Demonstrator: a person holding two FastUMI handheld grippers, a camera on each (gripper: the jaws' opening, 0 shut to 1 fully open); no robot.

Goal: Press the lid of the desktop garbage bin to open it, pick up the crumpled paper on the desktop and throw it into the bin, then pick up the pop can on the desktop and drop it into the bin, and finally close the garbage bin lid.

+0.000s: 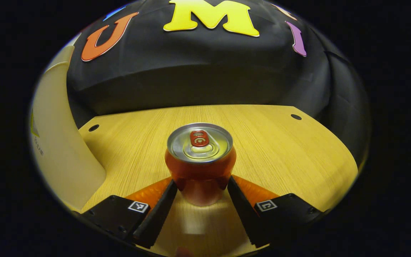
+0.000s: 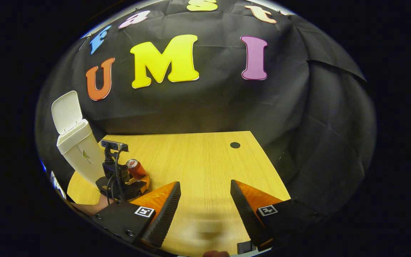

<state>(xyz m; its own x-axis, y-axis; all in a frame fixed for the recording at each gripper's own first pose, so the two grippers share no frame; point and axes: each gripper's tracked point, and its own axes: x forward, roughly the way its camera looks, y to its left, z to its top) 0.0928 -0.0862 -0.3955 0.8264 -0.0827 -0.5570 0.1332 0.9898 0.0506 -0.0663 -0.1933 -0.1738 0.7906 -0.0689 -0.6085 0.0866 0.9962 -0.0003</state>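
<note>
The left tool (image 1: 201,185) grips the pop can (image 1: 200,160), upright on the table (image 1: 280,142), right of the garbage bin (image 2: 80,150) with lid (image 2: 65,111) up. The right tool (image 2: 205,194) is open, holding nothing.

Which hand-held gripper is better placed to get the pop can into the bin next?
Left. The left hand-held gripper has its fingers on both sides of the pop can, with the open-lidded bin close beside it. The right hand-held gripper hangs open over bare table, farther from both.
</note>
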